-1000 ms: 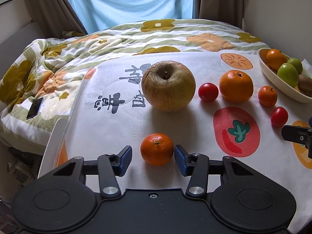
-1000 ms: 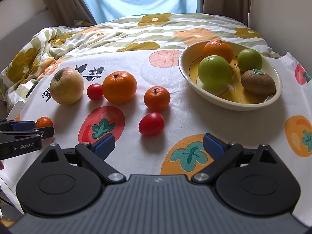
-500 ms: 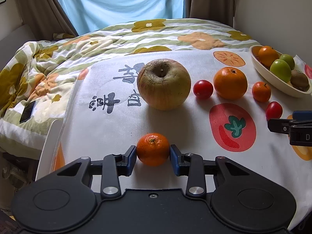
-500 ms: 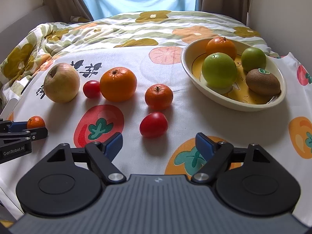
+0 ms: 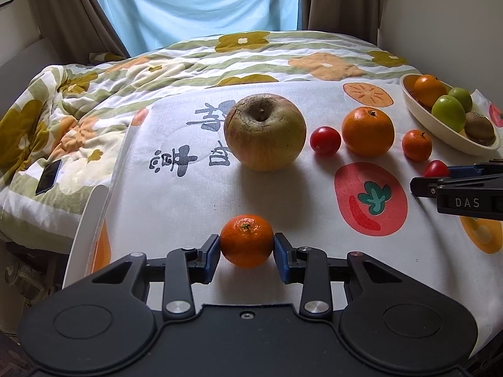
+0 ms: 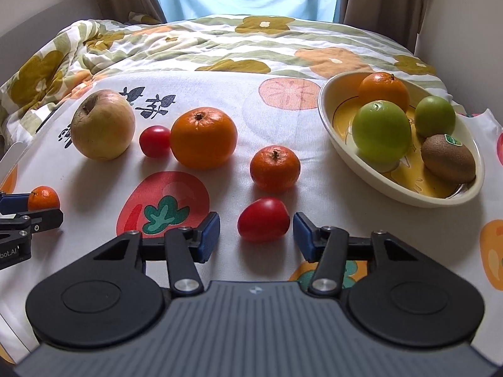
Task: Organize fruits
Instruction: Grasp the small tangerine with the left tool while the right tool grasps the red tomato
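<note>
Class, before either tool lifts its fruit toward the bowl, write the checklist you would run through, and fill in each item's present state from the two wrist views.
1. Left tool clamped on the small mandarin: ok, both pads touch it.
2. Right tool gripping the red tomato: not ok, jaws closing, gaps remain on both sides.
3. Tomato centred between the pads: ok.
4. Bowl has space: ok, a bare patch shows at its near left.
5. Path to the bowl: not ok for the left tool, the right tool lies across it.
6. Grip firm enough to lift: cannot tell.
</note>
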`<action>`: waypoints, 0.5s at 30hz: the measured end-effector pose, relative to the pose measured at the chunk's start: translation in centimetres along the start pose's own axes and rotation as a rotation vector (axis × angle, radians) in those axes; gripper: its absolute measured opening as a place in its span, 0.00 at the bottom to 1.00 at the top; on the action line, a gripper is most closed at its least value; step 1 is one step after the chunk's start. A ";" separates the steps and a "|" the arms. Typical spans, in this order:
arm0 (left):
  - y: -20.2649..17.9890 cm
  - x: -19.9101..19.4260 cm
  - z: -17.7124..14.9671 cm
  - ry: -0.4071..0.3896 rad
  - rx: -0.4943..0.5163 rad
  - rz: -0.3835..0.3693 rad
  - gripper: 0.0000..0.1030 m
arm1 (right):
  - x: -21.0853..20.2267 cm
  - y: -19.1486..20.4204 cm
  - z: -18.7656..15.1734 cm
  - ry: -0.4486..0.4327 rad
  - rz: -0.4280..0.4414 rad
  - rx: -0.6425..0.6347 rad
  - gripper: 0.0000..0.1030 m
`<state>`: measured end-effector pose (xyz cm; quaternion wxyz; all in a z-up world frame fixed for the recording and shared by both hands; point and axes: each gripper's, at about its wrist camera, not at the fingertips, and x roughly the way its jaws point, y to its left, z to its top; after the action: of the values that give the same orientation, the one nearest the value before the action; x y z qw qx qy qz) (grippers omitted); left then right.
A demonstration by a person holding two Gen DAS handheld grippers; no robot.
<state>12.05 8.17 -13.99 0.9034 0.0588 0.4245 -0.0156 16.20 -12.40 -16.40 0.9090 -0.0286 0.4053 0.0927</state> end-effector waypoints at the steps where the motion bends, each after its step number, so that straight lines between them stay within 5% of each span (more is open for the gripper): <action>1: 0.0 -0.1 0.0 -0.002 -0.001 0.000 0.39 | 0.0 0.0 0.0 0.000 0.000 -0.007 0.48; 15: -1.5 -3.9 1.5 -0.057 0.004 0.006 0.39 | -3.7 -0.5 1.3 -0.052 0.053 -0.009 0.48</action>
<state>10.55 6.39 -10.18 0.9151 0.0612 0.3982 -0.0155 14.82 -13.28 -12.81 0.9164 -0.0198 0.3815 0.1193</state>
